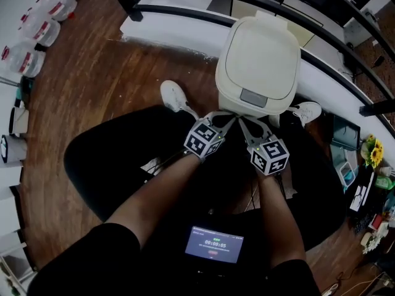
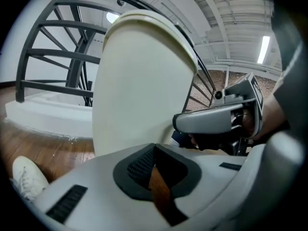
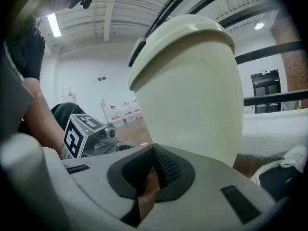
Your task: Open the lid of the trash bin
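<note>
A cream trash bin stands on the wood floor with its lid down; a grey push tab sits at the lid's front edge. My left gripper and right gripper are side by side just in front of the bin, below the tab, tips nearly meeting. Both have jaws shut with nothing between them. In the left gripper view the bin's body fills the middle, just beyond the left gripper, and the right gripper shows at the right. In the right gripper view the bin rises close ahead of the right gripper.
A white shoe lies left of the bin and another to its right. A black railing and a white ledge curve behind the bin. Plastic containers stand at far left. A timer screen is near my lap.
</note>
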{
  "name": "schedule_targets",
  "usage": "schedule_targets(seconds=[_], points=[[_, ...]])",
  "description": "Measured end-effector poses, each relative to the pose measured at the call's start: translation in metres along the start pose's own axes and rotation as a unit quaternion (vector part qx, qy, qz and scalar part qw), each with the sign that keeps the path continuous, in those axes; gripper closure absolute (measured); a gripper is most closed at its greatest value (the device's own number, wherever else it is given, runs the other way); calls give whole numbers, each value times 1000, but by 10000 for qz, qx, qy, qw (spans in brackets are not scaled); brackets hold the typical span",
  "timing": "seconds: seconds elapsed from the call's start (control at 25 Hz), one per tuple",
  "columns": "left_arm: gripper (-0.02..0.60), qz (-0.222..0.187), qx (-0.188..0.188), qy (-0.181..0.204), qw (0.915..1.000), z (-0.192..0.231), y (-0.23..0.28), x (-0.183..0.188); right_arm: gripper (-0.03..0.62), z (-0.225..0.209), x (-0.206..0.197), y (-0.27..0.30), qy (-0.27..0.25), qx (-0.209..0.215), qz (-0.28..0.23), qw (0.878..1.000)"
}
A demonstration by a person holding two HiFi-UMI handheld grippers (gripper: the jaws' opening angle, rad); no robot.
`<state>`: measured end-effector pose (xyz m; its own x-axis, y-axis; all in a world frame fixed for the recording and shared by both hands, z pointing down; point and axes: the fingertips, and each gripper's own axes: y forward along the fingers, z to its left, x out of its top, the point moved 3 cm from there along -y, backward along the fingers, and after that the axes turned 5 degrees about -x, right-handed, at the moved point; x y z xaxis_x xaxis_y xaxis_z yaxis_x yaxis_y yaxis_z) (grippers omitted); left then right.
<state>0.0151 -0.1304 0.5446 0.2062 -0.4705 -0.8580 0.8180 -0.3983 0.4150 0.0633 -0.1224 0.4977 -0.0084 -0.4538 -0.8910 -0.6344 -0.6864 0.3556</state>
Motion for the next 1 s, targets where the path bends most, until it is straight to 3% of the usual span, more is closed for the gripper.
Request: schedule_targets(seconds=[0.36,1.0], points=[[543,512,251,-431,9974,30,47,-56,580,-30,-59,15,282,-315,393,9983],[543,956,676,-645,9910,72,106,-100,580,-59,-92,35,583,-610,612,9946]])
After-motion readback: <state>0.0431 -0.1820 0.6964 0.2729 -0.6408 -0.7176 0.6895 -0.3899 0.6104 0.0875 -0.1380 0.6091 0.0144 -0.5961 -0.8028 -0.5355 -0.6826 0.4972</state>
